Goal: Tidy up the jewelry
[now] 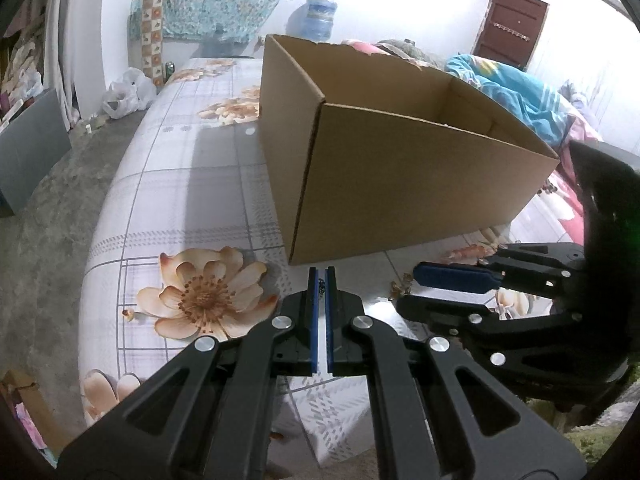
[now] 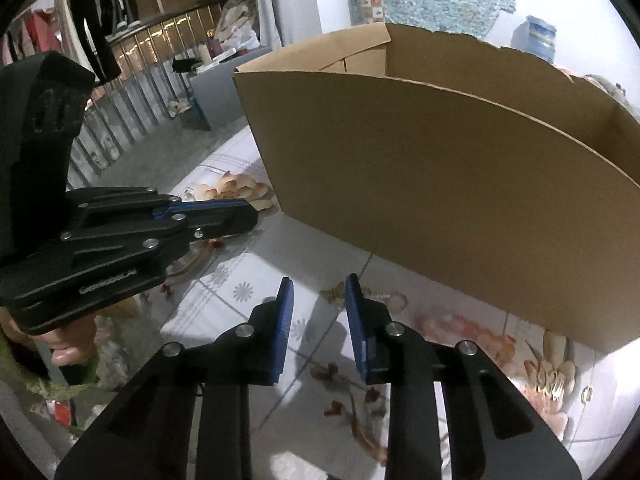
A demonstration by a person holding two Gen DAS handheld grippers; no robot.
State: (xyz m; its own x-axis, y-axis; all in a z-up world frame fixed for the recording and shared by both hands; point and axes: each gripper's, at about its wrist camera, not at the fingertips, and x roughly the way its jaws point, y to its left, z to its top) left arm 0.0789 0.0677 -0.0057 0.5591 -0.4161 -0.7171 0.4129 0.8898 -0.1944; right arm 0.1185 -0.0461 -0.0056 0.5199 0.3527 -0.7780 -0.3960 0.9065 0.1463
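An open-topped cardboard box stands on the floral cloth. In front of it a thin gold chain lies on the cloth, just beyond the tips of my right gripper. That gripper's blue pads stand apart and touch nothing. A few small gold clips and a ring lie further right. My left gripper sits to the left, near the box's corner, jaws shut. A dark speck shows in the slit between its pads; I cannot tell what it is.
A person's hand holds the left gripper's handle. A crumpled blue blanket lies behind the box. Off the cloth's left edge are a concrete floor, a white plastic bag and a metal railing. A water jug stands by the far wall.
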